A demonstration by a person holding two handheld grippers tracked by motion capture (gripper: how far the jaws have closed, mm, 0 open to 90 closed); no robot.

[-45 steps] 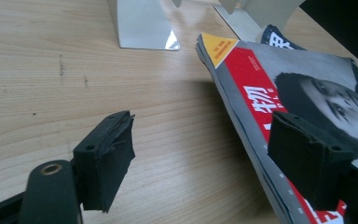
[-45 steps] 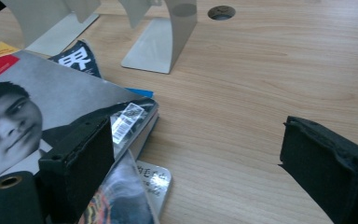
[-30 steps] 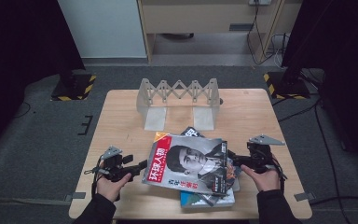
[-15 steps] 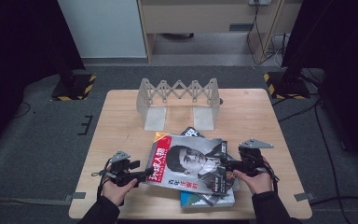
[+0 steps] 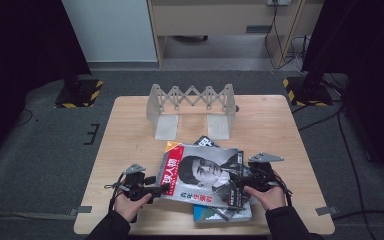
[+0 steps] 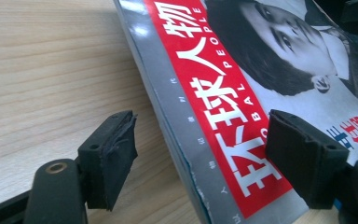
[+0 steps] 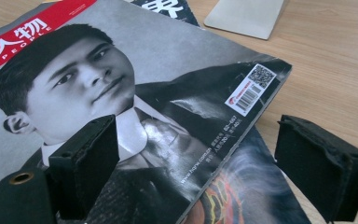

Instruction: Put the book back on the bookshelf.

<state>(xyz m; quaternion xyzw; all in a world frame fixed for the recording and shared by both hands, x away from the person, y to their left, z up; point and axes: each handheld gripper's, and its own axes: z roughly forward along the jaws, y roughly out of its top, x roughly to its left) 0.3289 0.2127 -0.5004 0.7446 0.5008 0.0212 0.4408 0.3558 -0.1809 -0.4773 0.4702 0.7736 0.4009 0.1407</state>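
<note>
- Both hands have closed in on the top magazine (image 5: 200, 172) since a second ago; the right gripper (image 5: 237, 184) has slid inward and down onto its right edge, the left gripper (image 5: 155, 189) has crept only slightly toward the spine.
- High view: the magazine lies askew on top of a small stack (image 5: 222, 212) near the front of the desk (image 5: 130, 130), between the two grippers. A folding rack (image 5: 192, 102) stands empty farther back.
- Left gripper view: jaws stand wide, one pad (image 6: 109, 156) over bare wood, the other (image 6: 303, 154) above the red title strip, straddling the spine without pressing.
- Right gripper view: jaws likewise wide, astride the corner with the barcode (image 7: 251, 88); nothing is gripped.
- Judgement: the approach looks done; closing on the magazine, lifting it and probably standing it in the rack all remain.
</note>
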